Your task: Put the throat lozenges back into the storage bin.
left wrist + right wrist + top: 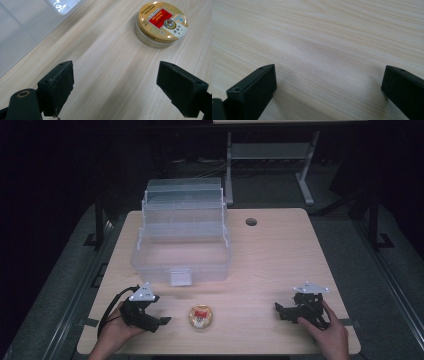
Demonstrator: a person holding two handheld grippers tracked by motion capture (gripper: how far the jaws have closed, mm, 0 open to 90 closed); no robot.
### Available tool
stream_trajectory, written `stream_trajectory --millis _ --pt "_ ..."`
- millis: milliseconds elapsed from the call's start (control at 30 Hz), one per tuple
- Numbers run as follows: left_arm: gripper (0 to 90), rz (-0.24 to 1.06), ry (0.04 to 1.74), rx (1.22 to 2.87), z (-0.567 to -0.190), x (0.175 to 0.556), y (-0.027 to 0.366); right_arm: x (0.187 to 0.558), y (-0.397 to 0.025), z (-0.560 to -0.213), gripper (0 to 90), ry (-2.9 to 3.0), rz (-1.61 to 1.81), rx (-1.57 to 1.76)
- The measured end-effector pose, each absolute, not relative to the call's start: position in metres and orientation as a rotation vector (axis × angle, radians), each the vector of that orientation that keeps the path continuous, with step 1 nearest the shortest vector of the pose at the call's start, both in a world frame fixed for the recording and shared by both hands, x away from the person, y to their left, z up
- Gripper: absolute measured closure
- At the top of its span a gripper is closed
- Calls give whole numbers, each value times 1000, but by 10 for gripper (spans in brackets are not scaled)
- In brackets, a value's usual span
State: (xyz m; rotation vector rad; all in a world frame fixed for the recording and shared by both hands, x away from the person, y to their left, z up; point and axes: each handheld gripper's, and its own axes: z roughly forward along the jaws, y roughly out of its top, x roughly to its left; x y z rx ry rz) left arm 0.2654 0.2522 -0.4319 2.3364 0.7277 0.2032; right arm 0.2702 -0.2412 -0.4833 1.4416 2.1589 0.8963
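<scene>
We judge this the approach; the round tin lies lid-up on the table, between our 2 grippers and just before the clear box; the left gripper, jaws spread wide, must advance to straddle it; the right gripper rests spread, holding nothing.

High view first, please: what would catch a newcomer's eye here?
Probably the clear plastic storage box, standing open at the middle of the wooden table. Next, the small round gold tin with a red label near the front edge, between the left gripper and the right gripper, both with jaws open.
</scene>
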Motion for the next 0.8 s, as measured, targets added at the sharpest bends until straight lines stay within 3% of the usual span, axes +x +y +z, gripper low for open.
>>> stream_trajectory --millis 800 --pt "136 164 651 2386 -422 273 222 270 -241 -483 0 2159 896 1442"
